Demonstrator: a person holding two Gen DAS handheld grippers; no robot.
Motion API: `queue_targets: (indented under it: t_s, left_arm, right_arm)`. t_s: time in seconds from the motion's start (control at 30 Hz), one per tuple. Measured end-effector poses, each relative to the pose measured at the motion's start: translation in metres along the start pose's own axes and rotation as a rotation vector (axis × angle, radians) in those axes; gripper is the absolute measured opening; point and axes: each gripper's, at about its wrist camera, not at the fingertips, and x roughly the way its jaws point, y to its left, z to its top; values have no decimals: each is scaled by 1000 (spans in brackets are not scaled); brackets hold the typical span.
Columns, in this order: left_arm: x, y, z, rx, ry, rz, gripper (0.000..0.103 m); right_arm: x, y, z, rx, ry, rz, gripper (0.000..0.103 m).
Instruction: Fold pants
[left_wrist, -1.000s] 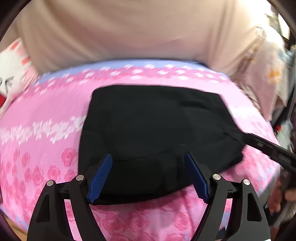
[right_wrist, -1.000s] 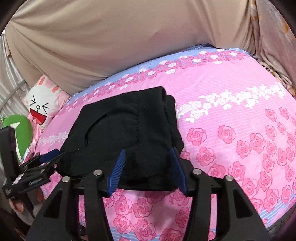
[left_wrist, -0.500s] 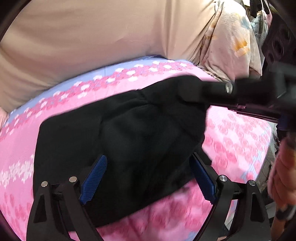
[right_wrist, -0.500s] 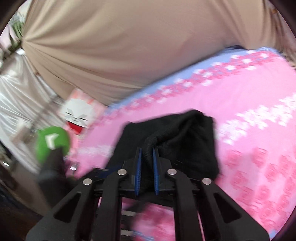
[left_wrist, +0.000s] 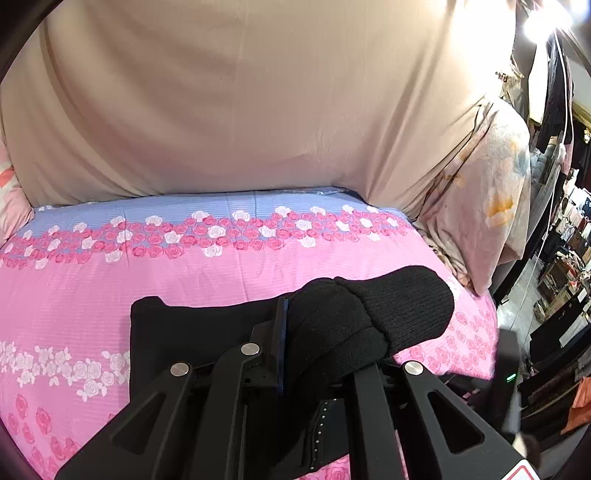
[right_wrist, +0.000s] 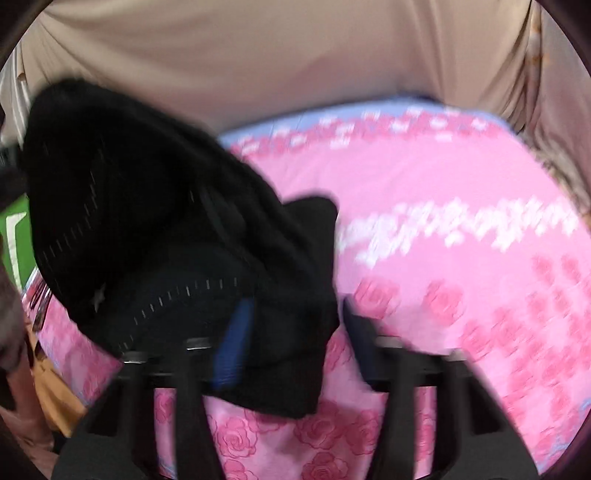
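1. Two handheld grippers work over a bed with a pink rose-print bedsheet (left_wrist: 229, 280); a beige cloth (left_wrist: 240, 103) hangs along its far side.
2. Clamped tight, the left gripper (left_wrist: 317, 332) has its fingers closed on a bunched fold of the black pants (left_wrist: 369, 317), which bulges up and over the right finger so that only the left blue pad shows.
3. From that hold the ribbed end of the garment sticks out to the right, lifted clear of the sheet, while the rest trails down and lies flat on the bed to the left.
4. Seen from the right wrist, the picture is blurred; the right gripper (right_wrist: 295, 328) has its jaws opening, with the blue pad (right_wrist: 232, 343) on one side and the dark finger well apart from it.
5. Black fabric of the pants (right_wrist: 147, 221) lies between those fingers, but the right finger does not press on it.
6. Most of the garment rises up and to the left in that view, above the sheet.
7. At the left edge a green object (right_wrist: 14, 236) shows, partly hidden behind the pants.
8. A floral pillow (left_wrist: 491, 192) leans at the bed's right end.
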Motion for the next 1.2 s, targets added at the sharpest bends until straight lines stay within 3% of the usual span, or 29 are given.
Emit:
queue_targets:
  t_s: [0.07, 0.17, 0.2, 0.3, 0.33, 0.37, 0.4, 0.43, 0.53, 0.57, 0.6, 0.63, 0.7, 0.73, 0.8, 0.87, 1.0, 1.03, 1.07, 1.17, 1.2]
  left_arm:
    - [0, -3, -2, 6, 3, -1, 7]
    - [3, -4, -5, 7, 10, -6, 7]
    - [5, -4, -6, 4, 16, -14, 7]
    - [10, -6, -8, -1, 30, -22, 7]
    - [12, -7, -9, 2, 34, -20, 7]
    - [13, -9, -10, 9, 37, -19, 7]
    - [13, -10, -11, 15, 37, -15, 7]
    - [13, -11, -11, 20, 36, -11, 7]
    - [14, -13, -10, 16, 38, -15, 7]
    - [14, -13, -9, 14, 38, -14, 7]
    - [14, -12, -9, 11, 37, -12, 7]
    - [14, -11, -8, 8, 37, -12, 7]
    - [13, -10, -7, 3, 36, -11, 7]
    - [12, -9, -6, 2, 35, -10, 7]
    - [12, -9, -6, 6, 34, -13, 7]
    - [15, -10, -7, 5, 40, -18, 7]
    - [41, -24, -27, 19, 127, -70, 11]
    - [47, -28, -34, 30, 150, -76, 20]
    - [57, -35, -44, 45, 184, -82, 36]
    - [88, -51, -78, 81, 267, -62, 46]
    - [95, -58, -88, 122, 251, -21, 47]
  right_arm:
    - [-20, -1, 4, 23, -45, 80, 5]
    - [-42, 1, 10, 14, -79, 180, 3]
    - [-38, 1, 10, -9, -60, 173, 8]
    - [-18, -6, 9, 1, -3, -4, 16]
    - [-20, -9, 9, 30, -5, 10, 16]
    - [-23, -10, 13, 61, -27, 66, 22]
    - [-26, -7, 18, 70, -58, 110, 44]
    - [-28, -1, 22, 53, -77, 131, 53]
    - [-7, 17, 37, -10, -70, 144, 54]
    - [5, 21, 41, -22, -57, 145, 44]
    - [15, 26, 42, -30, -38, 148, 18]
    - [29, 28, 43, -23, -6, 149, 3]
    - [48, 35, 40, 30, 52, 243, 1]
    - [47, 46, 37, 47, 65, 370, 1]
    - [39, 66, 32, 38, 61, 503, 1]
    - [39, 70, 31, 65, 50, 561, 4]
    - [35, 37, 17, 96, 94, 403, 11]
    - [24, 20, 9, 113, 78, 379, 13]
    - [15, 9, 3, 129, 63, 353, 25]
    - [-26, -36, -13, 198, -20, 207, 32]
    - [-36, -44, -15, 207, -41, 152, 41]
